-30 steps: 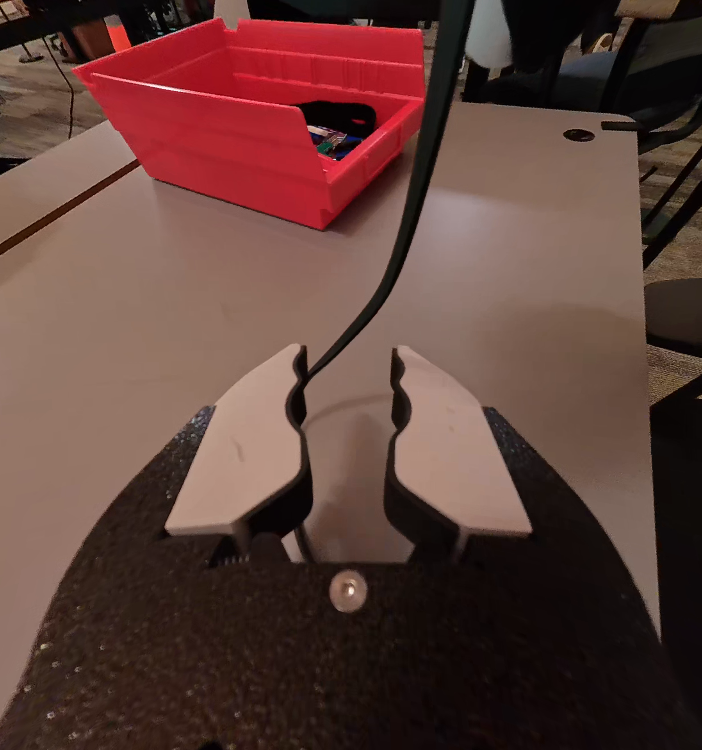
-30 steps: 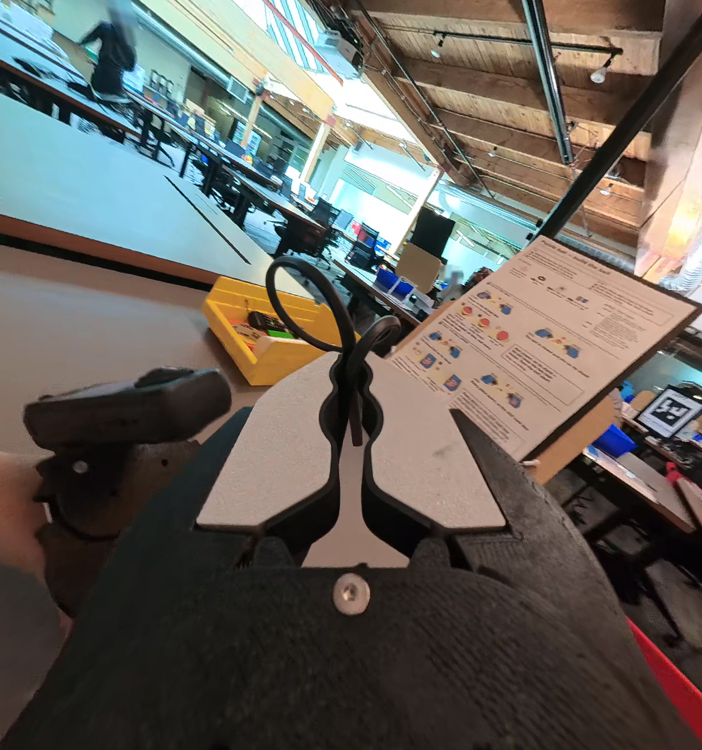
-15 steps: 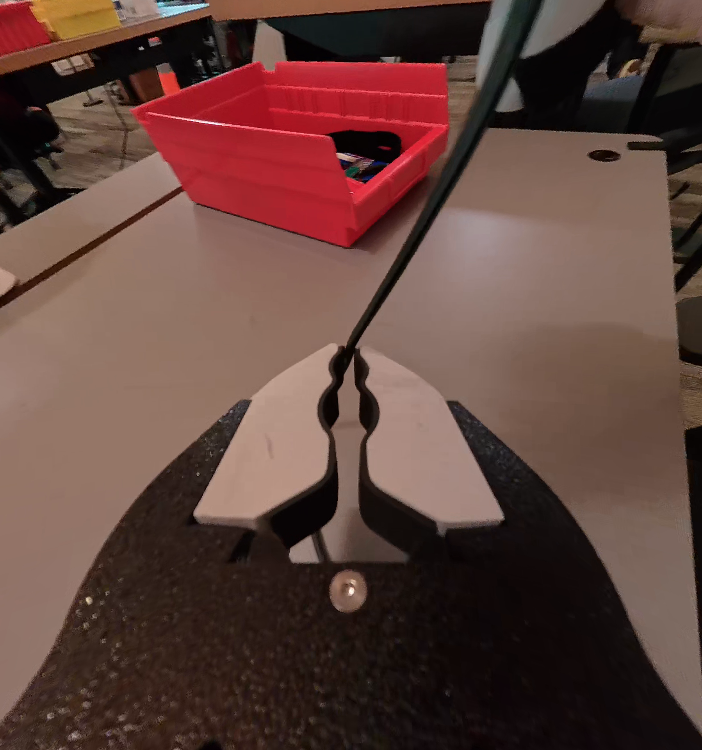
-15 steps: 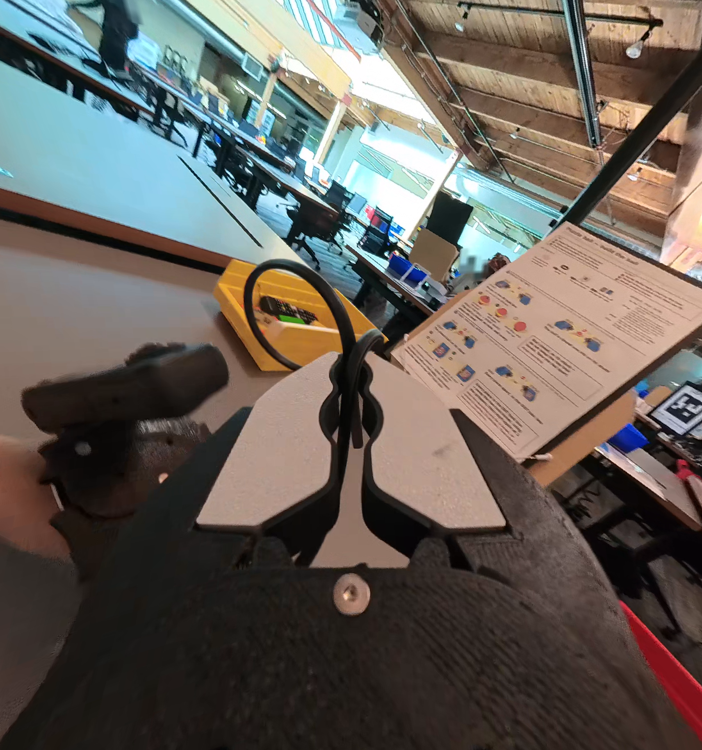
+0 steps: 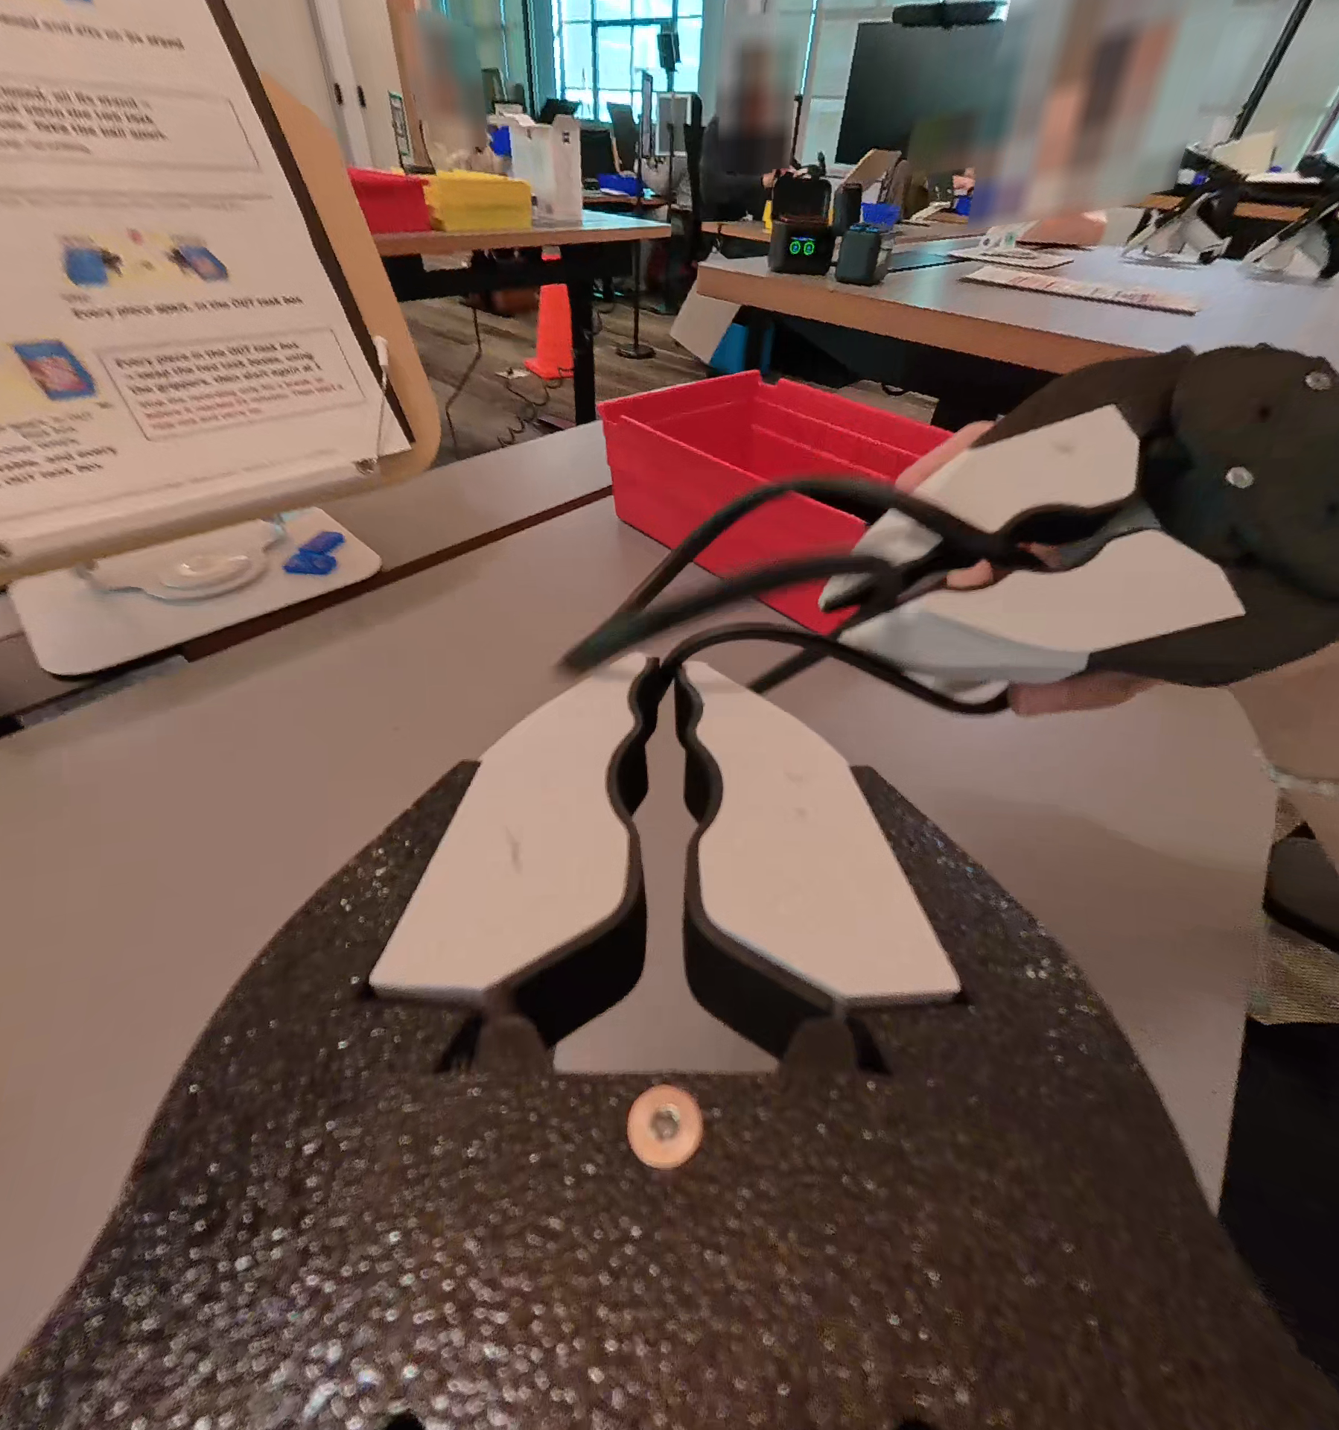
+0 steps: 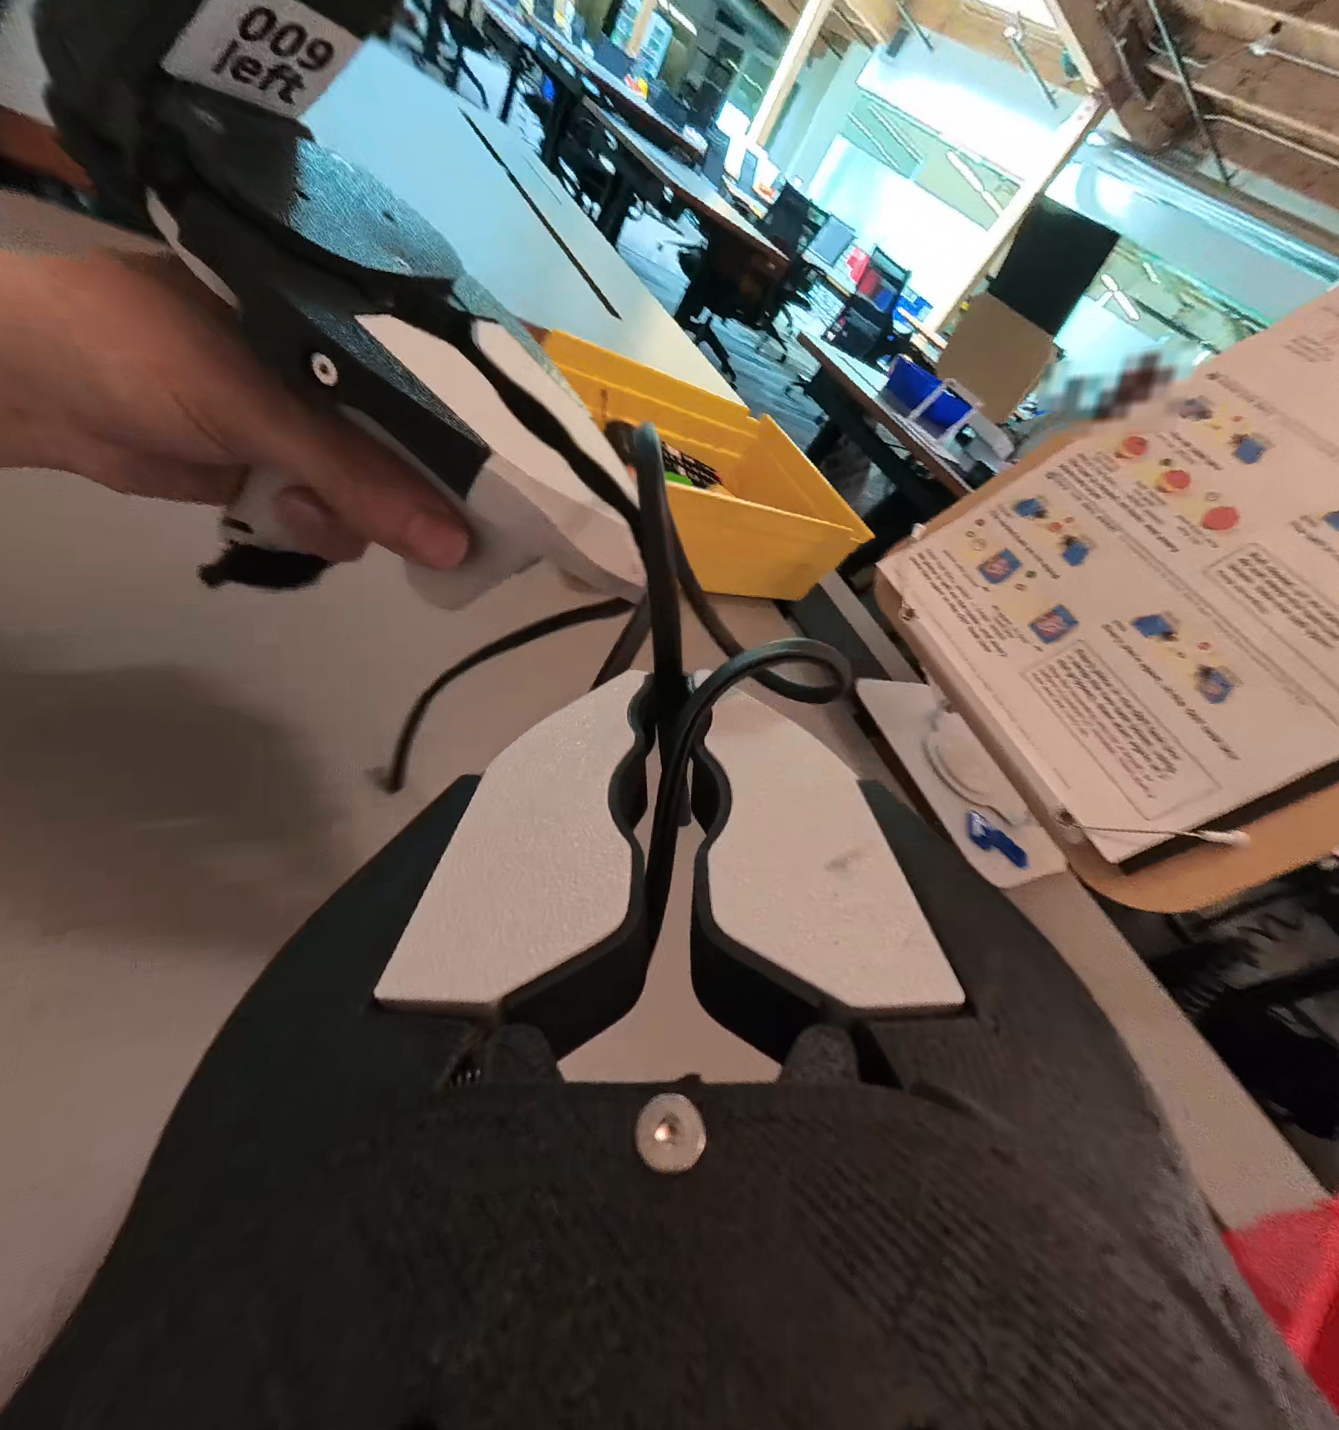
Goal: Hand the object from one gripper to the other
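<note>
Nearest me, my left tool [image 5: 662, 677] is pinched almost shut, its tips nipping one strand of the black cable [image 5: 736, 576]. My right tool [image 6: 670, 700] is likewise closed down to a slit, with a bunch of the same cable's strands caught between its fingers [image 6: 550, 836] and a small loop curling out past the tips. So the cable hangs in the air between both tools, above the grey surface [image 5: 187, 812], with one loose end trailing down toward it.

It looks light, thin and floppy; I judge it will sag and swing rather than hold shape, and the smooth jacket could slide through a light pinch. Best hold is across bundled strands, deep in the notches.

Farther off sit a red bin [image 5: 736, 456], a yellow bin [image 6: 736, 495] and an instruction board [image 5: 132, 255].
</note>
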The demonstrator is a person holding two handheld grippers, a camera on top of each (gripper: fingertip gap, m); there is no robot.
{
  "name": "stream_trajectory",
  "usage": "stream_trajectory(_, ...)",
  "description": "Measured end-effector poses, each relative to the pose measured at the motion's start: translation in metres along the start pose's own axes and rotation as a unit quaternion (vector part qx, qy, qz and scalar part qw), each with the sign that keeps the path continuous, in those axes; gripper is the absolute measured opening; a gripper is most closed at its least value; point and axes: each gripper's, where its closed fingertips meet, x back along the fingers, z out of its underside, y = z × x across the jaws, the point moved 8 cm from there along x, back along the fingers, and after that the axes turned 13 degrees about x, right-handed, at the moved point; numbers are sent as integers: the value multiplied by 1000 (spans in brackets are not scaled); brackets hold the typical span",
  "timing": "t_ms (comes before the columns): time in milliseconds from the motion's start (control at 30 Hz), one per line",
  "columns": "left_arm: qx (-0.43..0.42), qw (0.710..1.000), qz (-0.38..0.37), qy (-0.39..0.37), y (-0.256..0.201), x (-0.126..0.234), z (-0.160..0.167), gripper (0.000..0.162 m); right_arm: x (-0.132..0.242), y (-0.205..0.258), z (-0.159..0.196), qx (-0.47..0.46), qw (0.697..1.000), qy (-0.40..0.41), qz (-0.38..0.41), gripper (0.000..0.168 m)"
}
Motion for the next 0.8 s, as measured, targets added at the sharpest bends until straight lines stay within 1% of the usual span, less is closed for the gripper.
stream_trajectory(100,-30,999,-10,-5,-7,2,-3,3,-8,9,-3,-27,999,-13,-23,5)
stream_trajectory(167,-55,998,-17,-2,-11,2,-4,3,-10,11,-3,-41,999,-16,-18,6)
stream_trajectory(267,-92,995,-25,-1,-16,3,-5,2,-10,10,-6,-104,993,-51,-36,14)
stream_trajectory(367,-126,992,-24,-1,-20,4,-5,2,-7,8,-4,-170,980,-78,-73,20)
stream_trajectory(433,-148,989,-20,-2,-22,4,-6,2,-4,5,0,-196,972,-93,-86,25)
stream_trajectory(533,-167,986,-24,-8,-23,6,-7,2,1,-3,3,-197,973,-105,-62,31)
stream_trajectory(633,-171,985,-30,-17,-20,11,-12,2,5,-11,6,-160,983,-91,-14,37)
stream_trajectory(700,-163,986,-24,-29,-19,15,-15,2,10,-14,7,-149,985,-86,-21,44)
stream_trajectory(733,-160,986,-21,-37,-19,16,-17,2,12,-16,7,-159,982,-96,-21,45)
stream_trajectory(800,-160,985,-17,-58,-20,18,-19,2,18,-20,4,-207,965,-157,-38,45)
